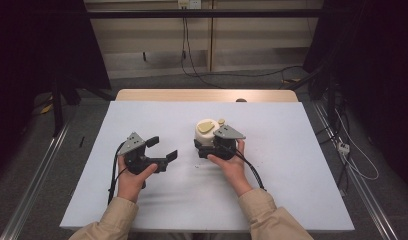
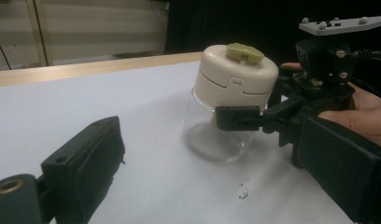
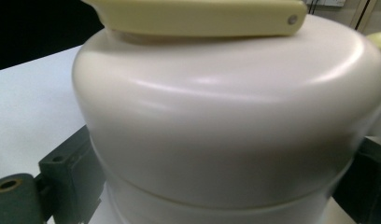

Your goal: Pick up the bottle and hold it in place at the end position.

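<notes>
Right hand-held gripper [image 1: 206, 148] of mine squeezes the see-through jar [image 2: 212, 135] just under its cream lid [image 2: 236, 74]. My left hand-held gripper [image 1: 164, 148] is spread wide with nothing inside. I see the jar standing on the white tabletop [image 1: 292, 165].

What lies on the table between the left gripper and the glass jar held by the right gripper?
The high view shows bare white table between the left gripper and the jar.

Wooden table [image 1: 207, 95], white sheet [image 1: 272, 175] over it, 1 cream-lidded clear jar [image 2: 228, 98] standing on it
</notes>
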Tool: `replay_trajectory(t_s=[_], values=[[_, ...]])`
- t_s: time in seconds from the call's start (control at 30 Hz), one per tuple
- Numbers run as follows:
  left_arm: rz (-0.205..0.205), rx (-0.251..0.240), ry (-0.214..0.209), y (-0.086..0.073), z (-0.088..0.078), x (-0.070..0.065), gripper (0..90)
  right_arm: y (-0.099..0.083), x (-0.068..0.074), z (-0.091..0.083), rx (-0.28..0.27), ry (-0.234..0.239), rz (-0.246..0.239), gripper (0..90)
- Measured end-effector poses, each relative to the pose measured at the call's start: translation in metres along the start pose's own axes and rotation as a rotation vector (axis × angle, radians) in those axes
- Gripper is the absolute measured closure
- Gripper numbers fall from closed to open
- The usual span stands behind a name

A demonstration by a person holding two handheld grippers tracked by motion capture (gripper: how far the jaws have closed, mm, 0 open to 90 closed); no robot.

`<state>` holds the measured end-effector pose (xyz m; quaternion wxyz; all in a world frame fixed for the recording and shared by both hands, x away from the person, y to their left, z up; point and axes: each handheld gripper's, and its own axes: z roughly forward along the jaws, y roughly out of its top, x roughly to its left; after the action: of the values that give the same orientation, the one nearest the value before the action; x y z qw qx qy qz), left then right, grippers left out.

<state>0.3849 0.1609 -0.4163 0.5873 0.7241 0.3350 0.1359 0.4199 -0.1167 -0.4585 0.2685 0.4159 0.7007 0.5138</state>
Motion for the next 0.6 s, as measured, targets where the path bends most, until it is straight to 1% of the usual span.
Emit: replay_trajectory(t_s=[0.23,0.3,0.33,0.37,0.43,0.57,0.6], values=[[0.000,0.014,0.001,0.004,0.006,-0.001,9.3,0.000,0.000,0.000,0.000,0.001,0.001,5.6],[0.004,0.027,0.000,0.004,0.008,-0.001,11.0,0.000,0.000,0.000,0.001,0.002,0.001,5.5],[0.000,0.027,-0.001,0.005,0.009,-0.002,12.0,0.000,0.000,0.000,0.001,0.002,0.001,5.5],[0.004,0.029,-0.003,0.005,0.010,-0.002,12.9,0.000,0.000,0.000,0.001,0.002,0.001,5.5],[0.000,0.028,-0.007,0.005,0.011,-0.003,16.2,0.000,0.000,0.000,0.001,0.002,0.002,5.5],[0.015,0.047,-0.016,0.006,0.014,-0.002,25.8,0.000,0.000,0.000,0.004,0.002,0.005,5.5],[0.004,0.047,-0.016,0.005,0.015,-0.003,28.8,0.000,0.000,0.000,0.004,0.002,0.005,5.5]])
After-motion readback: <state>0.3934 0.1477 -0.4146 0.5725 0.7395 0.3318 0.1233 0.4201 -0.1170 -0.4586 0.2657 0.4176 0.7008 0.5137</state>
